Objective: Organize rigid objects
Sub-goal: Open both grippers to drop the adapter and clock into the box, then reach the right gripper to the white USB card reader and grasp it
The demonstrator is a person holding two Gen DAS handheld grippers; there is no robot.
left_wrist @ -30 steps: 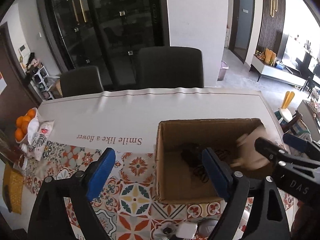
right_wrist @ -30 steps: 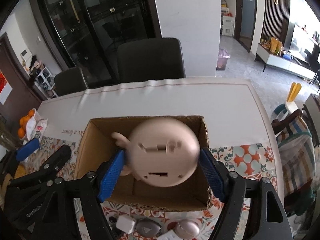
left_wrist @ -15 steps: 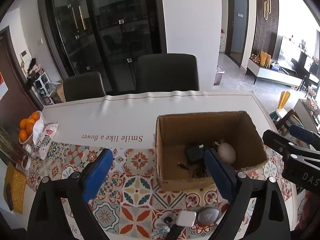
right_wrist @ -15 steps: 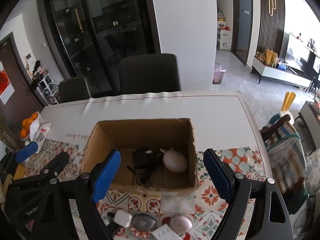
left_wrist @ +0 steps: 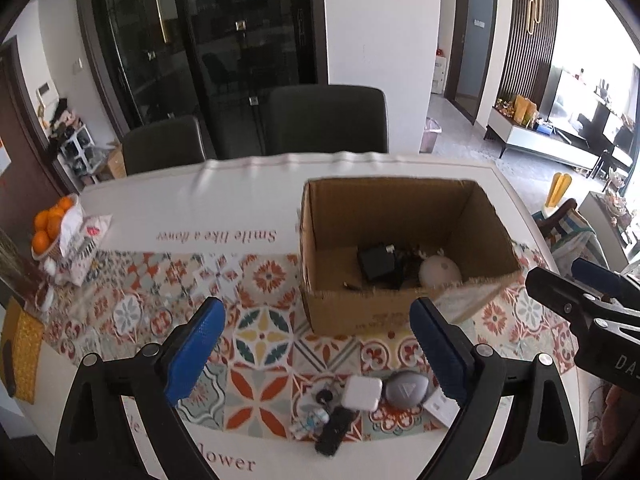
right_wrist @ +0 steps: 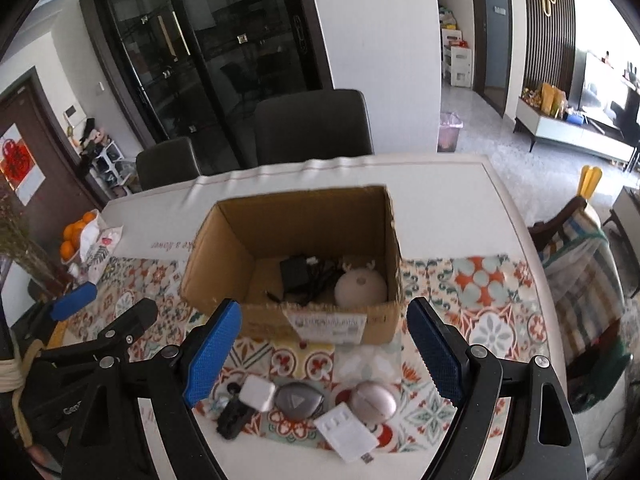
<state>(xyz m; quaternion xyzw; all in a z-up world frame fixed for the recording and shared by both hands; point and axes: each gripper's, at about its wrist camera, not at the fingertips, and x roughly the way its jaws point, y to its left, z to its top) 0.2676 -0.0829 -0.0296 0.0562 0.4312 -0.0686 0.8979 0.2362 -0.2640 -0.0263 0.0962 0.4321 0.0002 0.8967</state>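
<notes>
I'm hovering the empty, released right gripper (right_wrist: 322, 354) just behind the pink puck (right_wrist: 373, 402), nearer than the left gripper (left_wrist: 316, 354).

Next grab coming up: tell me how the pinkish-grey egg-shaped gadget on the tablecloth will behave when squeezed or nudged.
The pinkish-grey egg-shaped gadget looks like a hard, smooth shell, so the pads may slip off its curve unless they close across its widest part. Its rounded form could rock or roll if nudged. It lies close beside the white flat rectangular plastic piece, so a push would likely shove that too.
</notes>
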